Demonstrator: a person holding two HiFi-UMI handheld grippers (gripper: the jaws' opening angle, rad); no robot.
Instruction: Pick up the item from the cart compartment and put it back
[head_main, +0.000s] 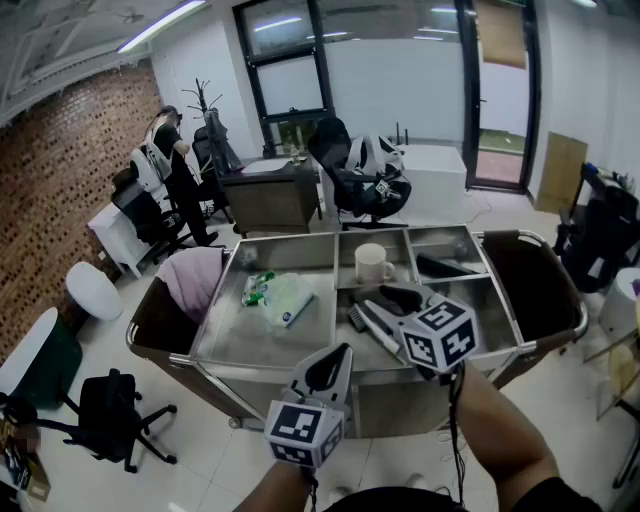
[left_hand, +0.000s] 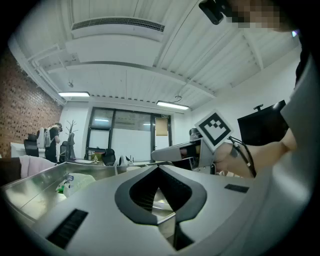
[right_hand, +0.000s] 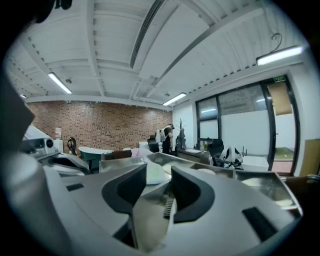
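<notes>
A steel cart (head_main: 325, 355) with several compartments stands in front of me. Its big left compartment holds a clear plastic bag (head_main: 283, 298) with green and white contents. A white mug (head_main: 372, 264) stands in the middle back compartment and a black item (head_main: 445, 266) lies in the right back one. My right gripper (head_main: 380, 303) hovers open over the middle front compartment, above a small dark ribbed thing (head_main: 357, 318). In the right gripper view the right gripper (right_hand: 159, 182) has that ribbed thing (right_hand: 168, 207) showing low in the gap. My left gripper (head_main: 343, 352) is shut and empty at the cart's near rim. In the left gripper view the left gripper's (left_hand: 159, 169) tips meet.
A pink cloth (head_main: 195, 275) drapes over the cart's left end. A dark brown bag (head_main: 535, 280) hangs at the right end. A person (head_main: 175, 165) stands by desks at the back left. Office chairs (head_main: 115, 405) stand on the floor around the cart.
</notes>
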